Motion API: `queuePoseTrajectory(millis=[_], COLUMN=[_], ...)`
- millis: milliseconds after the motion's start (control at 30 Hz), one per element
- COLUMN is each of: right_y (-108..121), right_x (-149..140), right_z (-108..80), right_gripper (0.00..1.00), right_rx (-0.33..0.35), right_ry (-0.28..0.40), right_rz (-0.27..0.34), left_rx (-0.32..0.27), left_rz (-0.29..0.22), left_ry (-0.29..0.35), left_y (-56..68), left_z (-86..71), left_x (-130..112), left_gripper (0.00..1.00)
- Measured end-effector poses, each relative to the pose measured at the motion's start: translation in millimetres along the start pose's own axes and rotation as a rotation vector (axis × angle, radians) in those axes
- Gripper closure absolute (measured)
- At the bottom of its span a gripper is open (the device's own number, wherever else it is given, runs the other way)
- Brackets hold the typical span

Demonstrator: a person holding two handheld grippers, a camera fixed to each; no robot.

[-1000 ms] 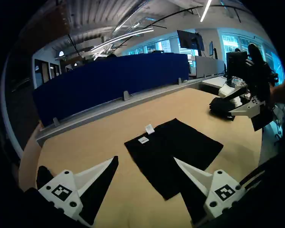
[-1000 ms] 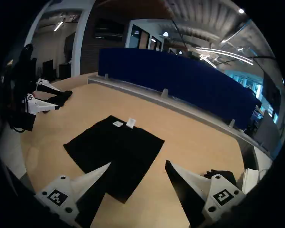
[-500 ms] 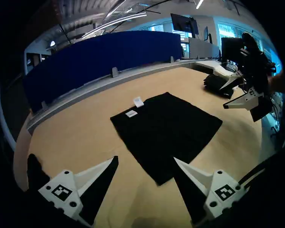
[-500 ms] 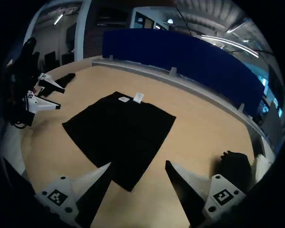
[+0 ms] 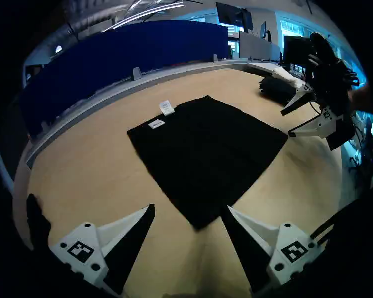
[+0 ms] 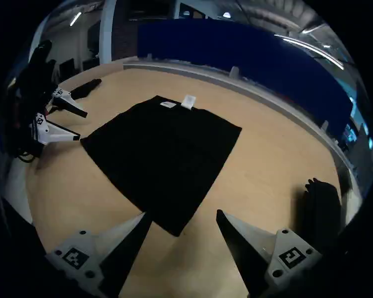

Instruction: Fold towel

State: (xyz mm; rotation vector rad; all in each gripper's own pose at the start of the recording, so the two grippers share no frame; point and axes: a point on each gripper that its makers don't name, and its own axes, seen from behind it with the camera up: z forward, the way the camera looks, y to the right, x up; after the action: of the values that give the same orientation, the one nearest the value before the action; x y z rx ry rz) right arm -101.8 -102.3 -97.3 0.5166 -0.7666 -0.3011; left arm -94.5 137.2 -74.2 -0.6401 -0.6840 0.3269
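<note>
A black towel [image 5: 206,149] lies flat on the wooden table, with two white tags [image 5: 165,107] at its far edge. In the left gripper view my left gripper [image 5: 186,223] is open, just above the towel's near corner. My right gripper [image 5: 306,114] appears far right there, open, held by a hand. In the right gripper view the same towel [image 6: 161,154] spreads ahead, and my right gripper [image 6: 182,226] stands open over its near corner. My left gripper [image 6: 62,119] shows at the far left of that view, open beside the towel's left corner.
A blue partition [image 5: 122,54] runs along the table's far side. A dark folded pile [image 5: 276,87] sits at the back right in the left gripper view; the same kind of dark pile [image 6: 323,203] lies at the right in the right gripper view. Bare wood [image 5: 87,169] surrounds the towel.
Both grippers have come down and forward toward the towel, so it looks larger and its near corners now sit between the fingers. The towel itself has not moved.
</note>
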Motion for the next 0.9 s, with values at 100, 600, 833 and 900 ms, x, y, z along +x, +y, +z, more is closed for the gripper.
queuePoseTrajectory(millis=[100, 600, 833, 900], right_y=[-1.4, -4.4, -6.1, -6.9], right_x=[-4.8, -15.1, -17.9, -19.2], right_z=[1.5, 5.8, 7.0, 7.5], right_gripper=[0.0, 0.03, 0.04, 0.06], right_rx=[0.004, 0.021, 0.025, 0.029], right_ry=[-0.012, -0.041, -0.05, -0.055], right_rz=[0.001, 0.026, 0.018, 0.016], left_rx=[-0.01, -0.019, -0.045, -0.048], left_rz=[-0.001, -0.002, -0.022, -0.028], left_ry=[-0.02, -0.135, -0.144, -0.145], left_y=[2.9, 3.0, 9.7, 10.9], left_z=[3.0, 13.0, 14.3, 14.3], left_x=[-5.2, -29.5, -30.7, -30.5], left_gripper=[0.02, 0.04, 0.09, 0.1])
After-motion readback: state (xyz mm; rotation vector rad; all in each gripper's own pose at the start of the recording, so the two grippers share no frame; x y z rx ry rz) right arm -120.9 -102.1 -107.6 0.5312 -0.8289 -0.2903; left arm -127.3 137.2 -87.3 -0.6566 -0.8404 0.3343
